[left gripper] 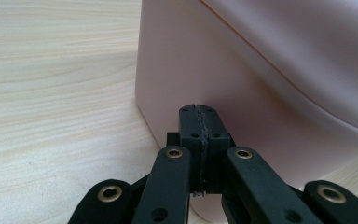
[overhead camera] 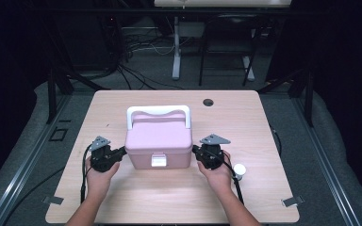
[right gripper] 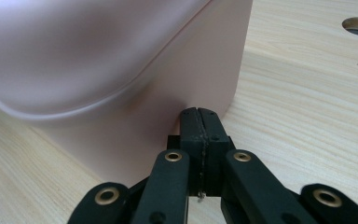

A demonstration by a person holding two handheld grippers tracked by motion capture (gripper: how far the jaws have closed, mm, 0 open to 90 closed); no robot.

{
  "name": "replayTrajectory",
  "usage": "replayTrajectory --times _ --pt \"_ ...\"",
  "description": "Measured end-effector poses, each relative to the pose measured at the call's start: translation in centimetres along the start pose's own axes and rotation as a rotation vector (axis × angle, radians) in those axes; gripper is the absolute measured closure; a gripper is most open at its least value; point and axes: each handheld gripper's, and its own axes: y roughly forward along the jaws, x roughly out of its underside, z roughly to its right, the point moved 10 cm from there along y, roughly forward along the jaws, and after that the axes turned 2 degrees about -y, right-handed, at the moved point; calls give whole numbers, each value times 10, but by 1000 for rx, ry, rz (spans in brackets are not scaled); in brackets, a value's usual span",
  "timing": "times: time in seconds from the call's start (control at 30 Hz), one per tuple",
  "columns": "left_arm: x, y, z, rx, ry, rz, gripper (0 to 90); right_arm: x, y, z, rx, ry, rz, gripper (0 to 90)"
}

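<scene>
Pink lidded box (overhead camera: 158, 141), white handle, centre of table (overhead camera: 245, 113). I hold left gripper (overhead camera: 121, 151) and right gripper (overhead camera: 195, 149) closed, empty, tips against opposite box sides, probably bracing it between them.

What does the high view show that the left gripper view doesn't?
High view alone: the pink box's white handle and white front latch, a small white container near the right tool, both hands, and the round hole in the table. Left gripper view alone: the left tool up close, jaws shut together with nothing between them, tips right at the box's side wall. Shared: the pink box and the light wooden table.
</scene>
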Motion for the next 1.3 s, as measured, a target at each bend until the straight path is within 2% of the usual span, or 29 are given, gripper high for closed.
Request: replayTrajectory --times 0.2,0.4,0.5,0.6,0.8,1.03,1.1,1.3 --pt "1 -2 2 -8 0 -4 900 2 -3 -3 6 -6 -5 900" --pt "5 -7 6 -3 21 -31 898 5 -8 -6 6 -7 -4 900" --pt "5 -7 7 -1 14 -24 897 6 -10 -7 6 -9 -5 900" --pt "8 -9 10 14 -5 -23 897 9 -14 -8 6 -13 -12 900" --pt "10 -12 13 28 4 -30 891 12 -19 -9 20 -31 -6 897" --pt "12 -13 17 39 4 -32 882 16 -24 -9 6 5 4 886" --pt "14 -15 19 41 9 -46 882 17 -25 -9 8 2 0 885" --pt "15 -16 24 54 8 -44 882 19 -29 -9 14 -9 -8 887"
